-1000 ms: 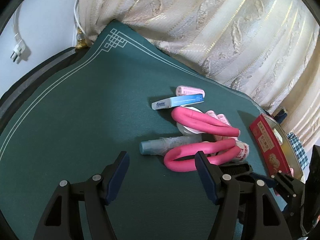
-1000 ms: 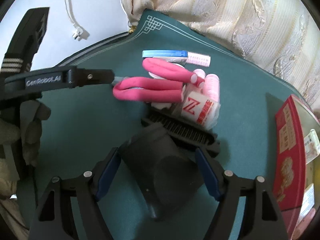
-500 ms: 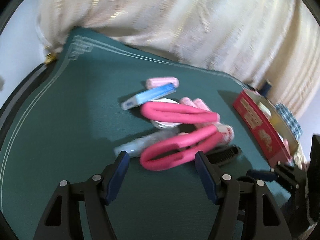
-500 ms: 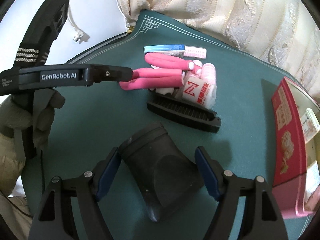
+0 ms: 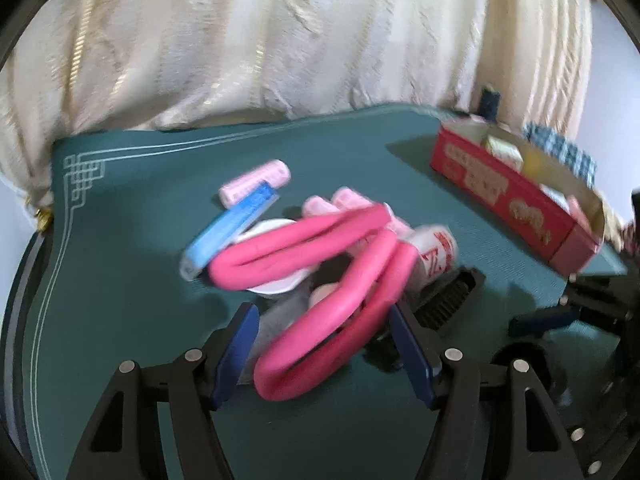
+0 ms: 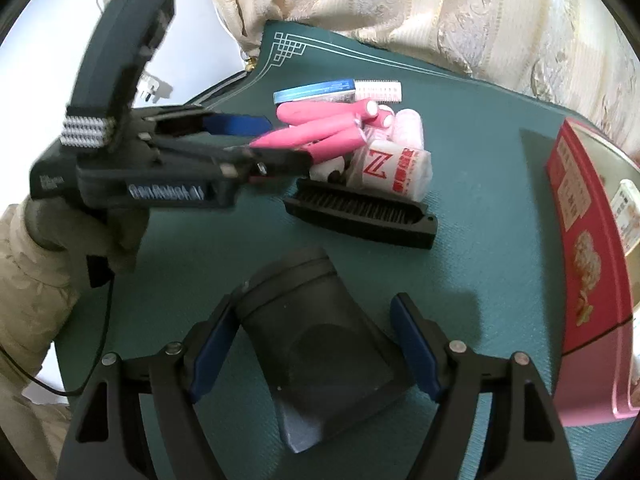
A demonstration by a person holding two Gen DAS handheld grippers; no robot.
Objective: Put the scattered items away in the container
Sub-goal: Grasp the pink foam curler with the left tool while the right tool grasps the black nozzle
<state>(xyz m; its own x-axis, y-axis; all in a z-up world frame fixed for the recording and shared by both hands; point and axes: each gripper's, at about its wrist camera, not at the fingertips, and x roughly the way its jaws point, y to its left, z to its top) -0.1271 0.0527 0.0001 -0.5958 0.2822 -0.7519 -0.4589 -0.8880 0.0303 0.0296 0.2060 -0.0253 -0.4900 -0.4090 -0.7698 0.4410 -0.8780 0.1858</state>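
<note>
Left tongs (image 5: 322, 350) open, blue pads either side of bent pink foam roller (image 5: 336, 320), no pad contact evident. Second pink roller (image 5: 296, 246) behind, over white disc (image 5: 276, 280). Blue tube (image 5: 230, 232), pale pink curler (image 5: 254, 182) beyond. Black comb (image 5: 450, 294) right. Red box (image 5: 508, 196) far right on green tabletop (image 5: 120, 280). Frame blurred.

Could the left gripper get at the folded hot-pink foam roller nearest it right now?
Probably yes. The left gripper is open, and the folded pink foam roller already lies between its blue fingers, on top of the pile with nothing over it.
</note>
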